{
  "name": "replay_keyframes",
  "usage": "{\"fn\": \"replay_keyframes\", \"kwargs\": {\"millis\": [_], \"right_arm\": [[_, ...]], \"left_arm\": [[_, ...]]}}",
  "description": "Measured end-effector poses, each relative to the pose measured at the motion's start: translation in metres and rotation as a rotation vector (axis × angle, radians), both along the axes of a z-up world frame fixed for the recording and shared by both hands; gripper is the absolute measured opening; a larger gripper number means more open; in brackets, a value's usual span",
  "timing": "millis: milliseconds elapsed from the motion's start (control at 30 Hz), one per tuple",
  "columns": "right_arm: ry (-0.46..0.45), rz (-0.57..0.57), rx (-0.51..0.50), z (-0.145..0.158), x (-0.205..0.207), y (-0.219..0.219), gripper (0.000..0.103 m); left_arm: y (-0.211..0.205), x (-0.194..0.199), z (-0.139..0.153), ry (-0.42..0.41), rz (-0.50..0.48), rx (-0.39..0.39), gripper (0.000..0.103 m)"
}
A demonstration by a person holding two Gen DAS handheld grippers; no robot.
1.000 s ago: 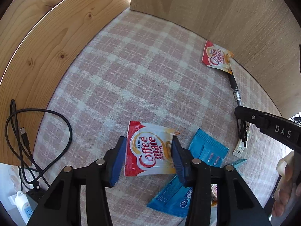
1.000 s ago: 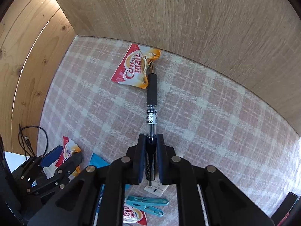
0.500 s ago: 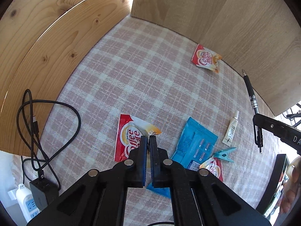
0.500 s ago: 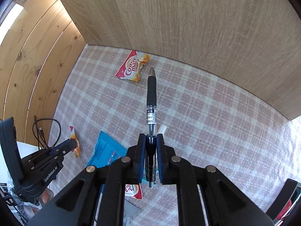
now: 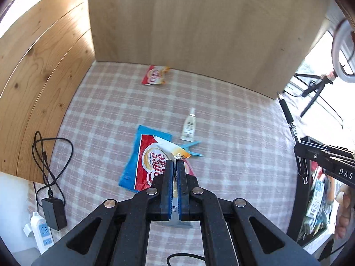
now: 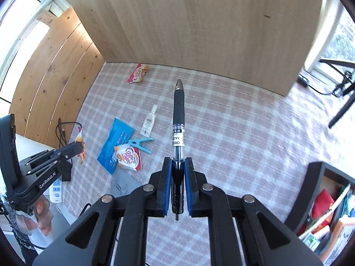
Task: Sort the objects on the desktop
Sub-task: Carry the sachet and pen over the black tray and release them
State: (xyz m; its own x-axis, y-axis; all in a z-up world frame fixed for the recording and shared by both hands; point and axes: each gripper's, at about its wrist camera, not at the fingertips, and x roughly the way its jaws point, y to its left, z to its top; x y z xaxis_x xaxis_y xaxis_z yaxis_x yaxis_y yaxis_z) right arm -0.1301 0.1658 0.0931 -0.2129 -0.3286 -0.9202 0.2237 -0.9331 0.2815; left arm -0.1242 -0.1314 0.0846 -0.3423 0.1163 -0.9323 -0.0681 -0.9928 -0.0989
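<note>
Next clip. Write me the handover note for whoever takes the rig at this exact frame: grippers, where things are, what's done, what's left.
Left gripper: shut on a Coffee-mate sachet, lifted off the cloth.
Right gripper: shut on the black pen, held in the air, tip pointing forward.
On the checked tablecloth: blue packet, blue clothespin, small white tube, a second sachet near the packet, a third sachet by the back board.
Black organizer box at right already holds assorted items.
Left to do: place the pen and the held sachet, then sort the rest.
</note>
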Motion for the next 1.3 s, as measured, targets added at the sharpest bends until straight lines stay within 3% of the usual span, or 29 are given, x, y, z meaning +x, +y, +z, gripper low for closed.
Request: {"fn": "replay_keyframes", "kwargs": {"millis": [67, 100, 167, 400, 567, 833, 1100, 1200, 1300], "right_arm": [[0.013, -0.029, 0.001, 0.006, 0.018, 0.025, 0.011], [0.017, -0.047, 0.000, 0.008, 0.026, 0.036, 0.011], [0.022, -0.088, 0.000, 0.013, 0.045, 0.066, 0.011], [0.036, -0.249, 0.040, 0.030, 0.104, 0.185, 0.011], [0.032, -0.366, 0.087, 0.033, 0.140, 0.268, 0.011], [-0.005, -0.479, 0.123, 0.019, 0.173, 0.359, 0.011], [-0.051, -0.510, 0.112, -0.003, 0.179, 0.396, 0.011], [-0.066, -0.501, 0.116, -0.007, 0.176, 0.399, 0.012], [-0.063, -0.504, 0.122, -0.006, 0.176, 0.401, 0.016]], "left_arm": [[0.075, -0.028, 0.011, 0.014, -0.065, -0.001, 0.002], [0.096, -0.011, 0.019, 0.021, -0.101, 0.003, 0.002], [0.152, -0.025, 0.033, 0.030, -0.174, 0.012, 0.002], [0.338, 0.009, 0.060, 0.021, -0.382, 0.046, 0.002], [0.418, 0.018, 0.069, 0.016, -0.491, 0.060, 0.002], [0.506, -0.017, 0.055, -0.013, -0.547, 0.083, 0.002], [0.545, -0.023, 0.045, -0.045, -0.568, 0.099, 0.003], [0.547, -0.025, 0.044, -0.064, -0.554, 0.103, 0.018], [0.547, -0.023, 0.046, -0.053, -0.554, 0.091, 0.020]]}}
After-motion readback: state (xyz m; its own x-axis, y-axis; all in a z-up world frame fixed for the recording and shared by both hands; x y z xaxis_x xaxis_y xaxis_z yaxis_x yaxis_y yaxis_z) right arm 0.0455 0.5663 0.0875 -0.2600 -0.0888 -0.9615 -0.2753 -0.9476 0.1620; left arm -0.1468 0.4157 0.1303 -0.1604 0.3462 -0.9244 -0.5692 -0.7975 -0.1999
